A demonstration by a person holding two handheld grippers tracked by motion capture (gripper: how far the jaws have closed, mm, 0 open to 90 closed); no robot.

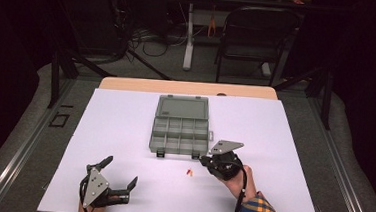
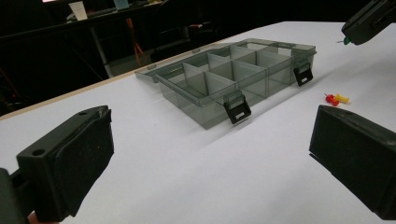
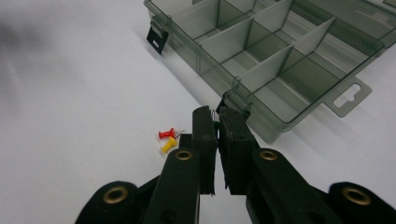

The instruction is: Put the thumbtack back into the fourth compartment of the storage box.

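1. In the high view, an open grey compartment box (image 1: 180, 130) lies mid-table on the white table sheet (image 1: 273, 142), its lid folded back away from the person.
2. The right gripper (image 1: 203, 160) sits just beside the box's near right corner. The right gripper view shows its jaws pressed together on a green pushpin (image 3: 216, 125), only a sliver of green and a thin pin showing at the tips.
3. The left gripper view catches that same green head (image 2: 346, 41) at the tip of the far gripper.
4. A red pushpin (image 3: 166, 134) and a yellow pushpin (image 3: 169, 144) lie touching on the sheet, just left of the right gripper's jaws; from above they are a tiny speck.
5. The left gripper (image 1: 121, 174) rests near the table's front edge, well apart from the box, its jaws spread wide with nothing between them.
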